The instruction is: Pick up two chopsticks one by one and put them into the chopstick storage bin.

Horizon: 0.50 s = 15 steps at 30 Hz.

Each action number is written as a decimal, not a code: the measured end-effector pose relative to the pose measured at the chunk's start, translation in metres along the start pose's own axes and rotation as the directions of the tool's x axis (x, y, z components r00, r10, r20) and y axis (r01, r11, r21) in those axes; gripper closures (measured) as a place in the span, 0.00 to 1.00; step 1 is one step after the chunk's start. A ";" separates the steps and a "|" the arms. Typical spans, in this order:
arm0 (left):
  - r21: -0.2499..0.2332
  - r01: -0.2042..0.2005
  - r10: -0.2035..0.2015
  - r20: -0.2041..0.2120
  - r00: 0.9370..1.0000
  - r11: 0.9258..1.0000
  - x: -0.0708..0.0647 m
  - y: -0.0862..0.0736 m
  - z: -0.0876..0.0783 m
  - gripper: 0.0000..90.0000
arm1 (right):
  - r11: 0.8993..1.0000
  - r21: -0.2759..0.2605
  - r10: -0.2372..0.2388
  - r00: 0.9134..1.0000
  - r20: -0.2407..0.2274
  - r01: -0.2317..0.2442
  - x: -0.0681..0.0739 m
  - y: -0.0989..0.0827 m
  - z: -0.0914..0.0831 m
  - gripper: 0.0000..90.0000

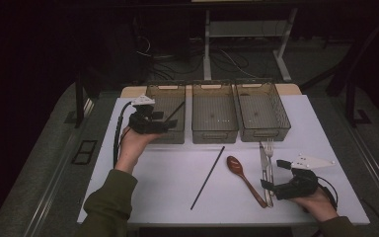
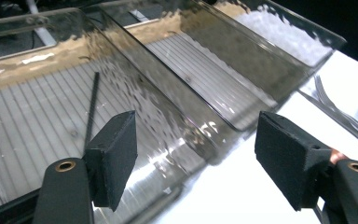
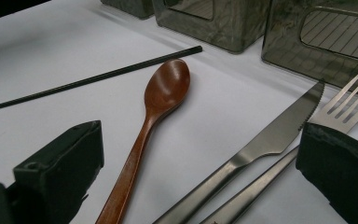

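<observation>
A black chopstick lies slanted inside the left smoky bin. My left gripper hovers over that bin's front edge, open and holding nothing. On the white table lie a second chopstick, a wooden spoon, a knife and a fork. My right gripper rests low at the near ends of the knife and fork, open, its jaws on either side of the handles.
A middle bin and a right bin stand in a row beside the left one at the table's back. Table legs and cables lie on the floor beyond.
</observation>
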<state>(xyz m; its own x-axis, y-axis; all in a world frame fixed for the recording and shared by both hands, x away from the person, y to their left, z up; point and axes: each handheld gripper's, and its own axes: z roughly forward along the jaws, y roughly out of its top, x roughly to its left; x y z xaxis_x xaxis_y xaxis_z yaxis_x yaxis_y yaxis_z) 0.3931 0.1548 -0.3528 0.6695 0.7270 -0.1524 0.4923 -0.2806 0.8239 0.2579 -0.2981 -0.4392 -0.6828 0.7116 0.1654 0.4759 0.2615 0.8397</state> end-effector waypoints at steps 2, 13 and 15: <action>-0.004 -0.004 0.004 0.002 1.000 1.000 -0.006 -0.004 -0.003 0.30 | 1.000 0.002 -0.004 1.000 -0.001 0.004 0.000 0.000 0.000 0.00; -0.034 -0.019 0.020 0.035 0.999 0.999 -0.042 -0.035 -0.010 0.30 | 1.000 -0.012 0.009 1.000 -0.020 -0.009 -0.001 0.001 0.000 0.00; -0.035 -0.020 0.022 0.044 0.999 0.999 -0.048 -0.042 -0.009 0.30 | 1.000 -0.007 0.004 1.000 -0.014 -0.004 0.000 0.001 0.000 0.00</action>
<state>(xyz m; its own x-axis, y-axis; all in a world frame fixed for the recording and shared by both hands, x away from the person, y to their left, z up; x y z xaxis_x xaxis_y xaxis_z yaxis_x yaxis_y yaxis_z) 0.3353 0.1374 -0.3750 0.7037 0.6927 -0.1581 0.4590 -0.2734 0.8453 0.2586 -0.2979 -0.4383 -0.6890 0.7031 0.1757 0.4745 0.2544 0.8427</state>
